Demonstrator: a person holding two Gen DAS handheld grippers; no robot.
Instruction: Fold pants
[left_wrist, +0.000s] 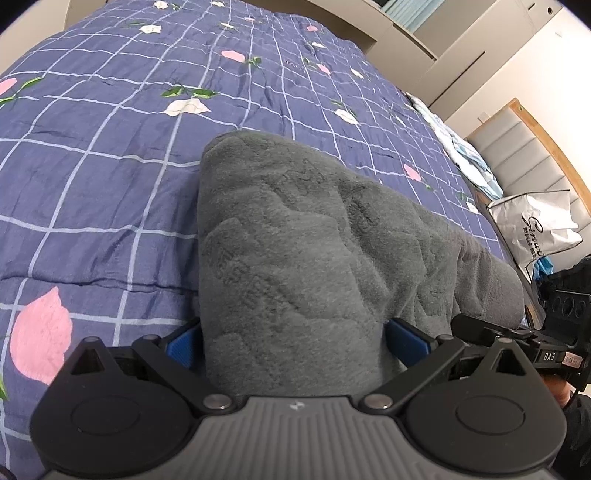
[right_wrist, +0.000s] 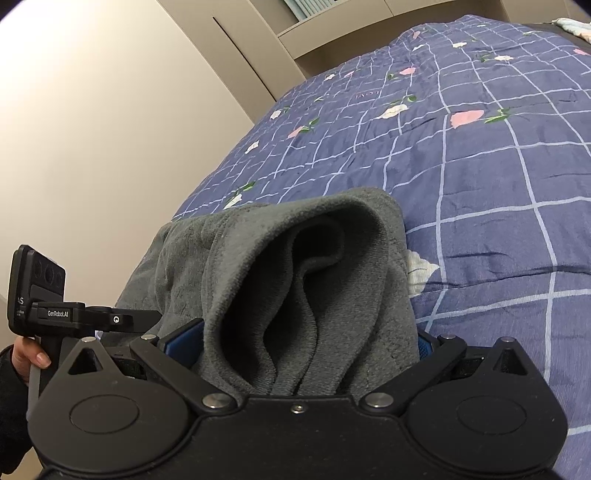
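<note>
Left hand-held gripper (left_wrist: 291, 343) and right hand-held gripper (right_wrist: 291, 343) each pinch thick grey pants (left_wrist: 306, 240); keep both level, lowering edges together onto the bed (left_wrist: 110, 166)

Grey fleece pants (left_wrist: 295, 236) (bunched, lifted)

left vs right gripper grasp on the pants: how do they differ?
The left gripper clamps a flat, smooth-topped fold of the grey pants; the right gripper holds a bunched end that gapes open like a tube. The fabric stretches well ahead of the left gripper, but ends close ahead of the right gripper. Both have blue pads and are shut on the cloth, over the blue floral quilt.
</note>
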